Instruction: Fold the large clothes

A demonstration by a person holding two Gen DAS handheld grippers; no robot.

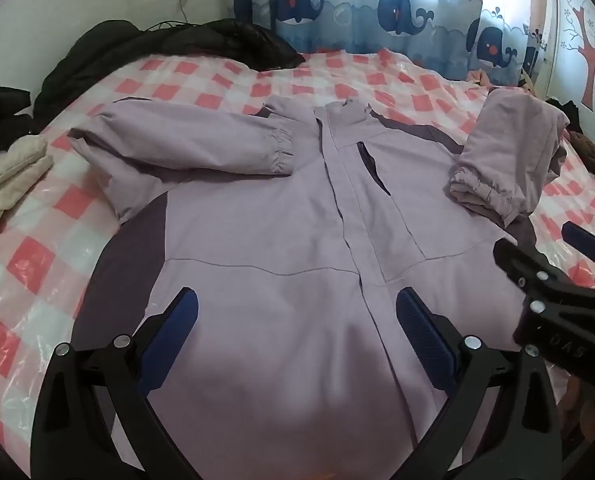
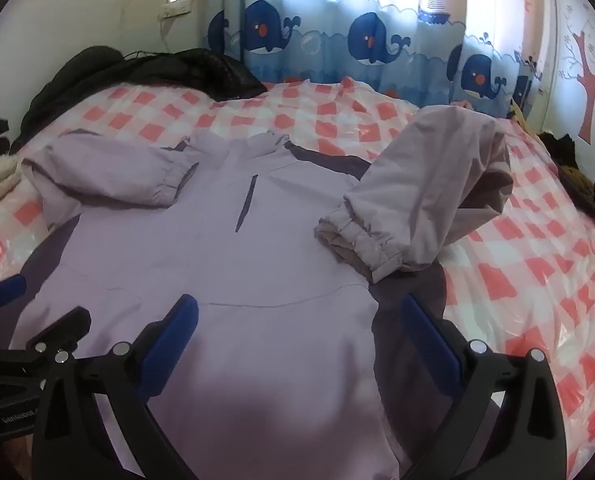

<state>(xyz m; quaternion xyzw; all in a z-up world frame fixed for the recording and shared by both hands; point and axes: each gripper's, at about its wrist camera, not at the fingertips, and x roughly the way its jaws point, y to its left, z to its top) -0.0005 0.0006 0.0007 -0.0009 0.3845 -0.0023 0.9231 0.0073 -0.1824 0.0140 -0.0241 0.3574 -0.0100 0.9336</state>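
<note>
A lilac jacket with dark purple side panels lies front up on the checked bed, collar at the far end. It also shows in the right wrist view. Its left sleeve is folded across the chest. Its right sleeve is bent inward, with the cuff resting on the body and the elbow standing up. My left gripper is open and empty above the jacket's lower front. My right gripper is open and empty above the jacket's lower right part; it also shows in the left wrist view.
The bed has a pink and white checked cover under clear plastic. Black clothes lie at the far left corner, a cream garment at the left edge, dark items at the right. A whale curtain hangs behind.
</note>
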